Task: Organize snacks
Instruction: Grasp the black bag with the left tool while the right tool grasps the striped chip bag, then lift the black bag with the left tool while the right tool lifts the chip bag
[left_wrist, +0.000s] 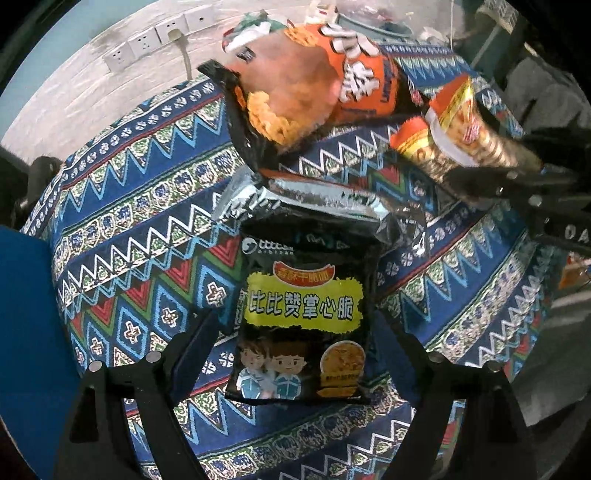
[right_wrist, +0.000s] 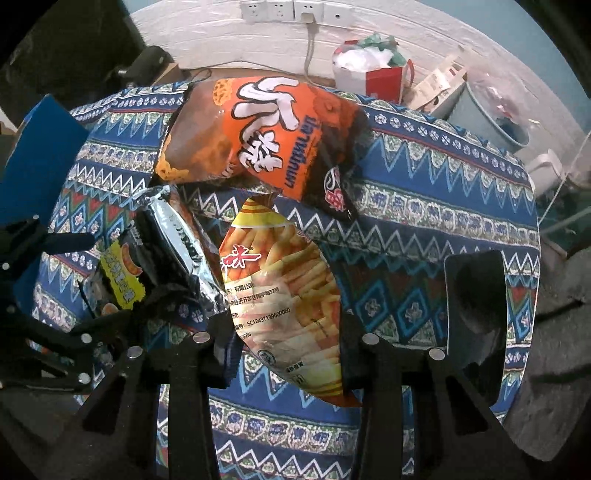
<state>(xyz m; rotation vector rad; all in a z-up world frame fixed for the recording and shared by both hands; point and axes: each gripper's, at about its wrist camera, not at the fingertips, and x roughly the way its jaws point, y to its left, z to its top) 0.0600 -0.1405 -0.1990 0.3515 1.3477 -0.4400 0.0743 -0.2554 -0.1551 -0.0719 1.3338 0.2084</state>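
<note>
Right gripper (right_wrist: 284, 332) clamped on the fries snack bag (right_wrist: 291, 291), lifted just off the patterned desk (right_wrist: 424, 206). Left gripper (left_wrist: 295, 354) spread wide around the black noodle-snack packet (left_wrist: 301, 317), not squeezing. Orange chip bag (left_wrist: 325, 88) lying farther back.

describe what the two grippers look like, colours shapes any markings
Both are matte black, angular two-finger tools. The left gripper has long flat fingers on strut-like linkages with round silver pins at the joints. The right gripper is built the same; seen from the left camera its body bears pale lettering, too cut off to read. No cables or sleeves show.
</note>
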